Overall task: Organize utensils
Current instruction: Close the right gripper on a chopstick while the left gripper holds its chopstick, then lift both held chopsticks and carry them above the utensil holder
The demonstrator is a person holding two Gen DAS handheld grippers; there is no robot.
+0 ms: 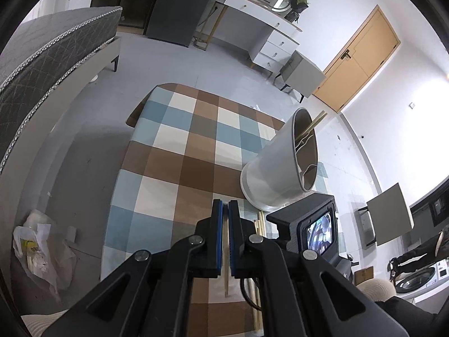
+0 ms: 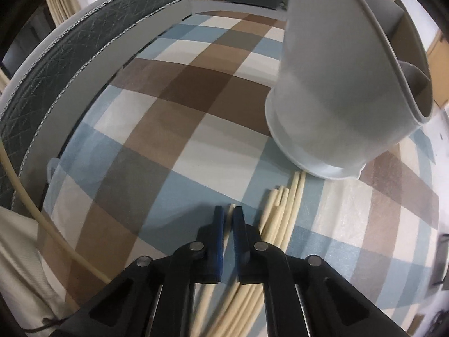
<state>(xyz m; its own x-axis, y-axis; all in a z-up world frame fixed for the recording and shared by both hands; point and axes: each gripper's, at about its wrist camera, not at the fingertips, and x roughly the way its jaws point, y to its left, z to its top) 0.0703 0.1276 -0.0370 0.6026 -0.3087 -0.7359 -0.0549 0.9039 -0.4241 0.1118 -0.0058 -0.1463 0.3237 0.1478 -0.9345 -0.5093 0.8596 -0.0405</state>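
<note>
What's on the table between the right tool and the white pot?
A bundle of pale chopsticks lies on the checked cloth between the right tool and the white holder. Their far tips reach its base. The right wrist view shows this.

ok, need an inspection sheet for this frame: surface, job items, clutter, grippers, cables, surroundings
Surface: checked blue, brown and cream cloth covering the table.
Job's things: white holder standing on the cloth, chopsticks already poking out of it in the left view; loose chopsticks lying in front of its base.
Clutter: nothing seen on the cloth.
Grippers: left gripper shut on one chopstick; right gripper shut on one chopstick at the edge of the pile.
Cables: cream cable curving past the cloth's left edge.
Surroundings: bed, white drawer unit, wooden door, plastic bag on floor.
</note>
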